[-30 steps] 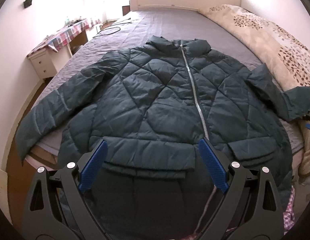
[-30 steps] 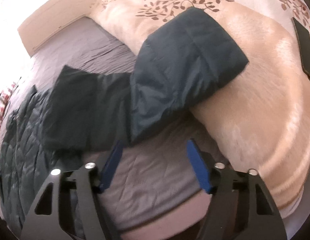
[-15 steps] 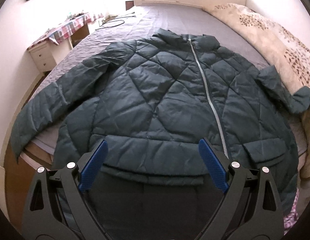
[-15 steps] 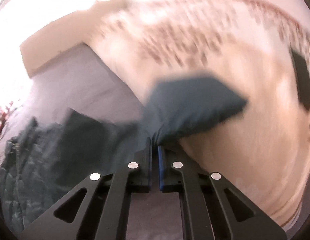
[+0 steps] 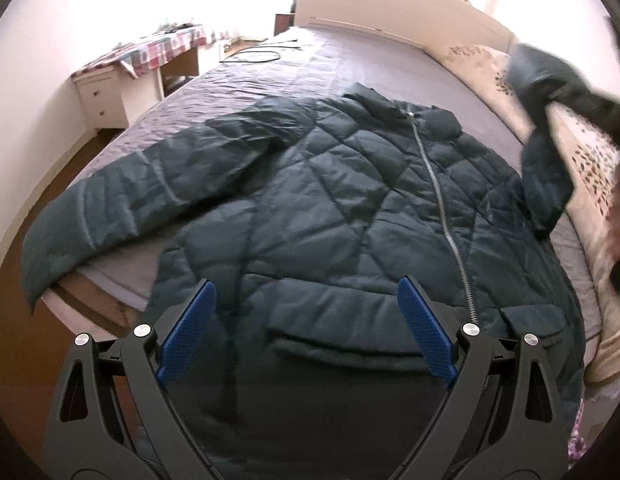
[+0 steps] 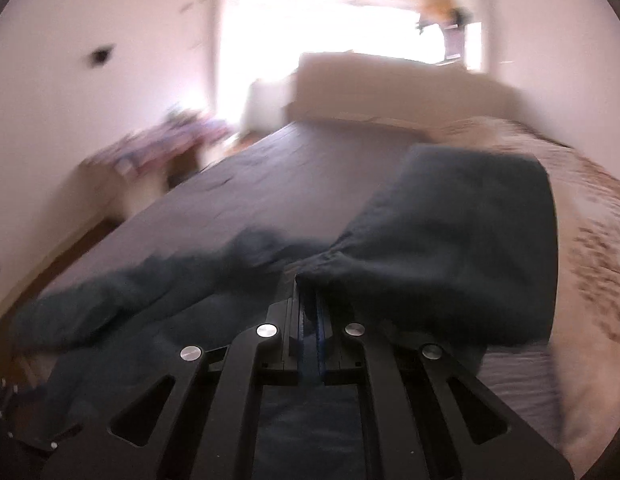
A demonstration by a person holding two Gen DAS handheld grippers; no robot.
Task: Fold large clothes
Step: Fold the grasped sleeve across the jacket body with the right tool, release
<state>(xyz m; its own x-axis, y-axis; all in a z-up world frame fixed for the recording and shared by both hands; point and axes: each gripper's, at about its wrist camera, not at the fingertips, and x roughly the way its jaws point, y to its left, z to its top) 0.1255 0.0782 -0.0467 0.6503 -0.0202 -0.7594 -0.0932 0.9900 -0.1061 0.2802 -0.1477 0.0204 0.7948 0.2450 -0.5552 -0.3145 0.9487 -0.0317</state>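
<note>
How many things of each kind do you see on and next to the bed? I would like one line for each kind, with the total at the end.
Jackets: 1, dark green jacket, its sleeve clamped in the right gripper
Quilts: 1, floral quilt
Cables: 1, black cable
Desks: 1, desk
Drawer cabinets: 1, white cabinet
Total: 5

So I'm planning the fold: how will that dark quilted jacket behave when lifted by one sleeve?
Likely floppy: the sleeve sags below the right tool. The jacket probably trails, light but bulky. Its smooth shell may slip.
</note>
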